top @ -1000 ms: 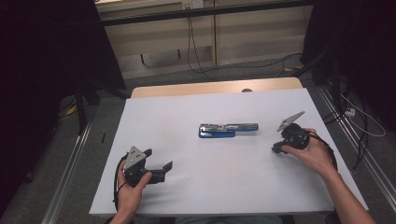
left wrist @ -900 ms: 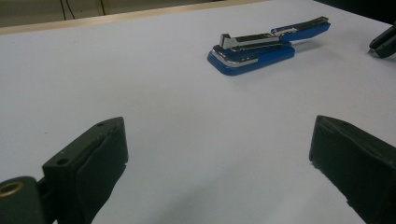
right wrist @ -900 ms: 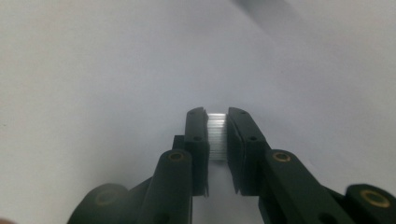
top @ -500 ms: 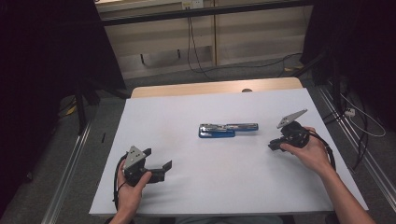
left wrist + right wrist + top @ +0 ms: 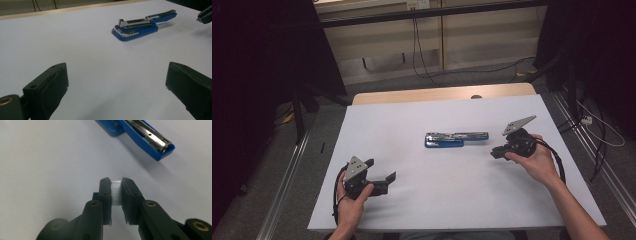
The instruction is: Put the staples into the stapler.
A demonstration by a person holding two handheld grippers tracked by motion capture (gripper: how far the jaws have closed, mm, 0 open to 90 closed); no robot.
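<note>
White table (image 5: 412, 210) carries an opened blue stapler (image 5: 455, 139) near its middle, lying flat. Toward the right edge my right gripper (image 5: 116, 190) pinches a strip of staples (image 5: 116, 192) between nearly closed jaws. Near the front-left corner my left gripper (image 5: 382, 172) stands wide open, empty.

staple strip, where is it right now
The staple strip sits clamped between the right gripper jaws, just off the open end of the blue stapler mid-table.

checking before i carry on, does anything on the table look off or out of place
The blue stapler lies with its top arm swung open, exposing the metal staple channel. The right gripper pinches a strip of staples. Nothing looks spilled or damaged.
</note>
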